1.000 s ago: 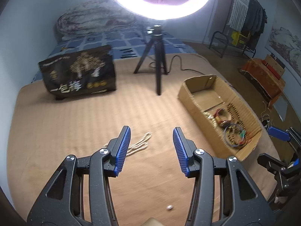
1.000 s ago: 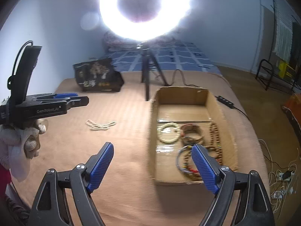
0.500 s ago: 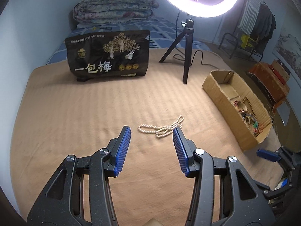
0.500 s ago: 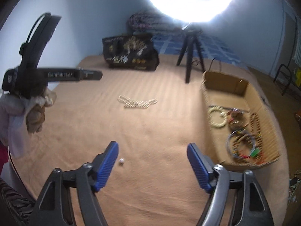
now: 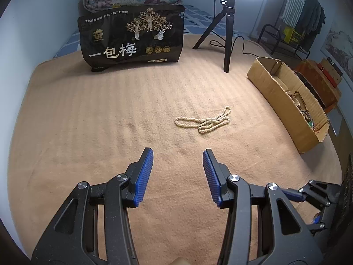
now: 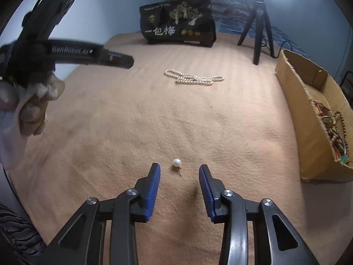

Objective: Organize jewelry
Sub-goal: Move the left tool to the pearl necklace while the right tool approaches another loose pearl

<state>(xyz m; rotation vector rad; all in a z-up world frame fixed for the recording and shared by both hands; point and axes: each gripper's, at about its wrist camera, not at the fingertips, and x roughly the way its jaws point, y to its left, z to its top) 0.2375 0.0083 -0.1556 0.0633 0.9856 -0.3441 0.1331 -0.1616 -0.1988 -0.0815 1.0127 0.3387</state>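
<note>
A cream pearl necklace lies bunched on the tan blanket, a little ahead and right of my left gripper, which is open and empty. In the right wrist view the same necklace lies far ahead. A single pearl earring sits on the blanket just at the tips of my right gripper. Its jaws are closing, with the pearl between the tips and the pads not touching it. The left gripper hovers at upper left, held by a gloved hand.
An open cardboard box holding several bracelets and bead strings stands at the right edge of the bed. A black printed bag and a ring-light tripod stand at the back. Folded bedding lies behind the bag.
My right gripper swung left from the box, sank toward the blanket and narrowed its jaws around the lone pearl. My left gripper moved forward and lower toward the necklace, opening unchanged.
</note>
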